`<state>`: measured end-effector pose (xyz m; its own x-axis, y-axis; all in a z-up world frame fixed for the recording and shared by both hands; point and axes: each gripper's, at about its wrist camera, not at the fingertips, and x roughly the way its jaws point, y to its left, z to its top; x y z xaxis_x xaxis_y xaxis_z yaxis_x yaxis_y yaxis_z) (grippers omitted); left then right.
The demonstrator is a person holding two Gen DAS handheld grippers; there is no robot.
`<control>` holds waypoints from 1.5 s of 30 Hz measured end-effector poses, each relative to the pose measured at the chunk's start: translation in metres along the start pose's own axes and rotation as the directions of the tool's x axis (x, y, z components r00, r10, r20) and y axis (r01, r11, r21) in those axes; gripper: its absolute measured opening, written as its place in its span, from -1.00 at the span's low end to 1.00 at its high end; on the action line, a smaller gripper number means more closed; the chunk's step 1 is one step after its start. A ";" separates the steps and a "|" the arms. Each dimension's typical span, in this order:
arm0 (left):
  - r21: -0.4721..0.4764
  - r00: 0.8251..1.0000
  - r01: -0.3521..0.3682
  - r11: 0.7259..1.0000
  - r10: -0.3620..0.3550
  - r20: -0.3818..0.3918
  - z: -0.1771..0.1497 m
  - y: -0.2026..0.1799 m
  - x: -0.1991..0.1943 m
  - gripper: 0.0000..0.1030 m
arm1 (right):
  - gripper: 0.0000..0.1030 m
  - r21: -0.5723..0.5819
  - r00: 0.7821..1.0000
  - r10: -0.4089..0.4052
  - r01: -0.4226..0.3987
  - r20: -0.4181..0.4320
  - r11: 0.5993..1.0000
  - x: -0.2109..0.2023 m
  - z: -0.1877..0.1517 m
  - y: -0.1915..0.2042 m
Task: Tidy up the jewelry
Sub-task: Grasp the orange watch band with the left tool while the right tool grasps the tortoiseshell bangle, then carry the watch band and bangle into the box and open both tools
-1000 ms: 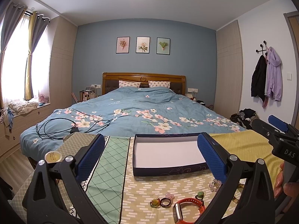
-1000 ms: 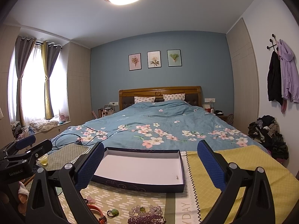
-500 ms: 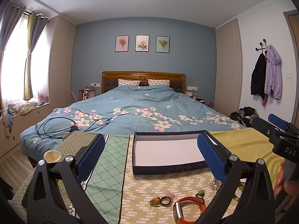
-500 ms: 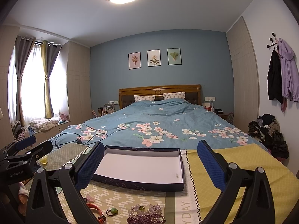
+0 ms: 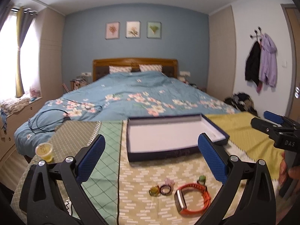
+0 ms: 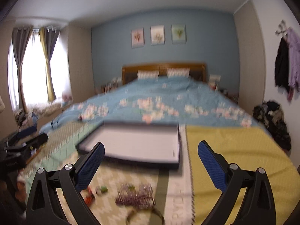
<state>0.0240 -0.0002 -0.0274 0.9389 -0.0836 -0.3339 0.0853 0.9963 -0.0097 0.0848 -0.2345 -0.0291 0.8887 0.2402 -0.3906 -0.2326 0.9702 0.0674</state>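
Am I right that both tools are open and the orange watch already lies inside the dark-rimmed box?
Not quite. Both tools, left and right, are open, but the left wrist view shows the orange watch lying on the patterned cloth in front of the box, not inside it; the box looks empty.

left gripper (image 5: 151, 155) view tipped down, closer to counter | orange watch (image 5: 192, 196) and rings (image 5: 165, 189) now sit higher in frame | right gripper (image 6: 151, 159) view also tipped down, motion-blurred | purple bead bracelets (image 6: 136, 196) further into view | bangle (image 6: 145, 214) newly visible at bottom edge
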 end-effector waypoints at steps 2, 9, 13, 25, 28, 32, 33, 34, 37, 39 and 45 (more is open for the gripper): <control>0.016 0.998 0.024 1.000 -0.023 -0.056 -0.005 -0.001 0.009 0.90 | 0.87 0.008 0.996 0.018 -0.017 -0.082 1.000 0.010 -0.007 -0.009; 0.036 0.950 0.155 0.987 -0.139 -0.280 -0.035 -0.007 0.041 0.62 | 0.83 0.061 0.959 0.073 -0.058 -0.273 0.996 0.027 -0.039 -0.030; 0.006 0.903 0.229 0.973 -0.210 -0.374 -0.053 -0.012 0.054 0.43 | 0.62 0.043 0.943 0.098 -0.089 -0.318 0.995 0.029 -0.052 -0.027; -0.049 0.812 0.325 0.945 -0.305 -0.498 -0.085 -0.033 0.065 -0.24 | -0.34 0.027 0.883 0.154 -0.159 -0.444 0.987 0.039 -0.070 -0.024; -0.056 0.800 0.334 0.941 -0.314 -0.512 -0.082 -0.034 0.068 -0.35 | -0.47 0.007 0.877 0.149 -0.164 -0.456 0.986 0.042 -0.071 -0.020; -0.056 0.794 0.332 0.942 -0.311 -0.522 -0.076 -0.032 0.074 -0.56 | -0.81 0.005 0.872 0.148 -0.165 -0.467 0.986 0.044 -0.070 -0.023; -0.055 0.794 0.330 0.942 -0.309 -0.524 -0.076 -0.032 0.075 -0.62 | -0.84 0.006 0.872 0.150 -0.166 -0.467 0.986 0.044 -0.070 -0.024; -0.054 0.793 0.329 0.943 -0.307 -0.525 -0.075 -0.032 0.075 -0.64 | -0.85 0.007 0.870 0.154 -0.170 -0.469 0.985 0.044 -0.070 -0.024; -0.039 0.799 0.323 0.945 -0.295 -0.525 -0.074 -0.032 0.073 -0.75 | -0.88 0.014 0.868 0.171 -0.186 -0.467 0.982 0.042 -0.068 -0.025; -0.029 0.808 0.311 0.950 -0.280 -0.519 -0.072 -0.033 0.073 -0.77 | -0.88 0.023 0.870 0.185 -0.196 -0.457 0.980 0.039 -0.066 -0.026; -0.065 0.822 0.306 0.950 -0.298 -0.485 -0.061 -0.023 0.073 -0.78 | -0.87 0.053 0.891 0.223 -0.220 -0.394 0.974 0.031 -0.047 -0.029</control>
<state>0.0701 -0.0277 -0.1091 0.5851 -0.3564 -0.7285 0.3463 0.9220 -0.1729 0.1008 -0.2561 -0.0865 0.5844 0.4186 -0.6952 -0.4014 0.8937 0.2007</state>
